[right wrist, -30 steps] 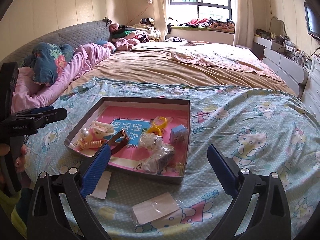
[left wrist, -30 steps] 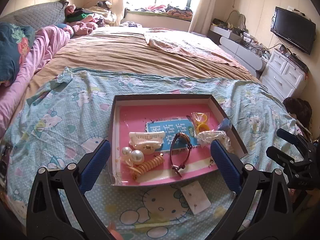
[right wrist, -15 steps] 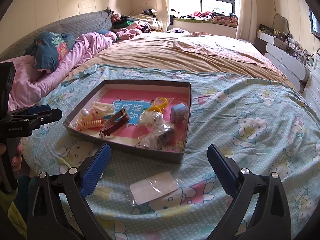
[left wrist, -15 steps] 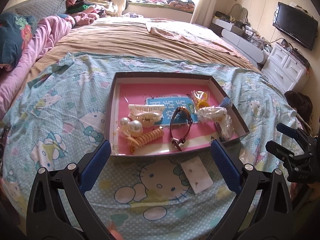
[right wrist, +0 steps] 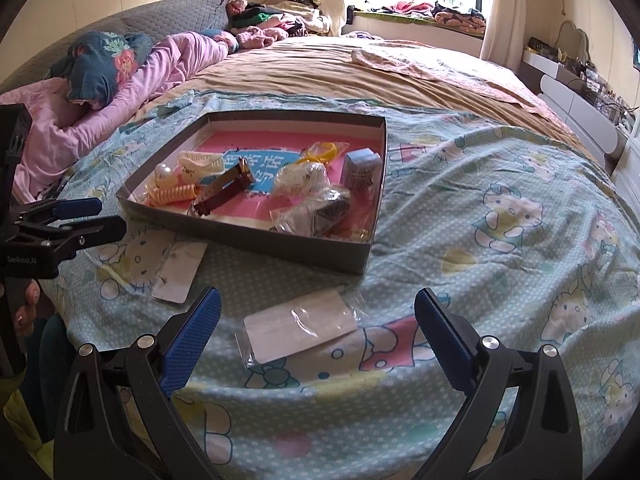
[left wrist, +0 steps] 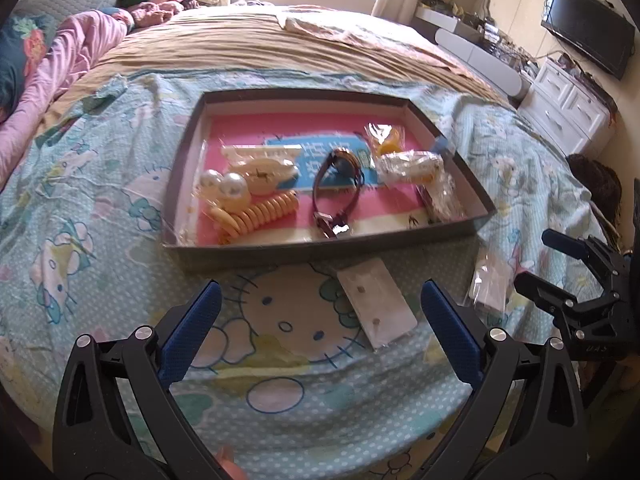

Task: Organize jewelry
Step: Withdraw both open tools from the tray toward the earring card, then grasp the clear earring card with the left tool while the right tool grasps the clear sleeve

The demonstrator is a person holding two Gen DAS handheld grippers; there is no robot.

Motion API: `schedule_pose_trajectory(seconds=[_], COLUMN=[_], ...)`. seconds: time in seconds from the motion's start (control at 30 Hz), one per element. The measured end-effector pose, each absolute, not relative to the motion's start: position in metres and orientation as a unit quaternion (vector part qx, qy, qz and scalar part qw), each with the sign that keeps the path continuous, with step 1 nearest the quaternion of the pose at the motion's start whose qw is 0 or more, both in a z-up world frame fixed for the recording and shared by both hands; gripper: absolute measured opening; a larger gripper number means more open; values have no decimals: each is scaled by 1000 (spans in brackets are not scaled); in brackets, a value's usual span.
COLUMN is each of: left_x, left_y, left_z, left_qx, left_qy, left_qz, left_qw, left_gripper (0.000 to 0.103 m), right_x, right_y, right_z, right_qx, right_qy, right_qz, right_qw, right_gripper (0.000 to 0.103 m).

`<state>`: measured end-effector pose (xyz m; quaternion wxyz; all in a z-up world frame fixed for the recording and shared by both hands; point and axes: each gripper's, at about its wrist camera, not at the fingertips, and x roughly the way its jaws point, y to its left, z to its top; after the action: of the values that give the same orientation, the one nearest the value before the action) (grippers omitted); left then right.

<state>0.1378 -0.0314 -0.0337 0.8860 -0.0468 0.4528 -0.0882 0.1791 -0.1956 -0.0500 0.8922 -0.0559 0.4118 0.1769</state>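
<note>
Over the last second both grippers have drawn back from the tray, so more of the cartoon-print bedspread now shows in front of it.

Left wrist view: the left gripper (left wrist: 320,320) hangs with its blue fingers spread wide and nothing between them. Just ahead at 1 o'clock lies the earring card (left wrist: 375,309), flat on the bedspread (left wrist: 80,208) and apart from the tray (left wrist: 320,252). Inside the tray, the pearl clip (left wrist: 224,188) sits at 10 o'clock, the coiled hair tie (left wrist: 260,216) beside it, and the watch (left wrist: 336,188) at centre. The right gripper (left wrist: 560,272) shows at 3 o'clock, likewise parted.

Right wrist view: the right gripper (right wrist: 316,332) is released and empty, and the bagged card (right wrist: 300,326) lies directly between its fingers on the quilt. The earring card (right wrist: 180,272) is at 10 o'clock, under the left gripper (right wrist: 76,220).

Both loose cards remain outside the tray. They are thin and flat on soft fabric, so I judge a pinch may gather quilt instead, or the slick plastic sleeve may slide out of the pads; the tiny earring studs could drop off if the card tilts.
</note>
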Motion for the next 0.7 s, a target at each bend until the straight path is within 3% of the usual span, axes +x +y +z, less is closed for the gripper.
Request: schedule_pose_trajectory(seconds=[0.5, 0.7], left_x=[150, 160], left_y=[-53, -72], left_z=[-71, -83], left_qx=[-71, -14], left_qy=[497, 500], left_qz=[-117, -111], left_qw=[857, 859], left_gripper=[93, 65], right_x=[187, 191], right_y=[-200, -202], right_z=[-83, -89], right_qx=[-59, -53], right_qy=[457, 466], right_qz=[186, 192], right_qw=[868, 862], right_gripper=[97, 98])
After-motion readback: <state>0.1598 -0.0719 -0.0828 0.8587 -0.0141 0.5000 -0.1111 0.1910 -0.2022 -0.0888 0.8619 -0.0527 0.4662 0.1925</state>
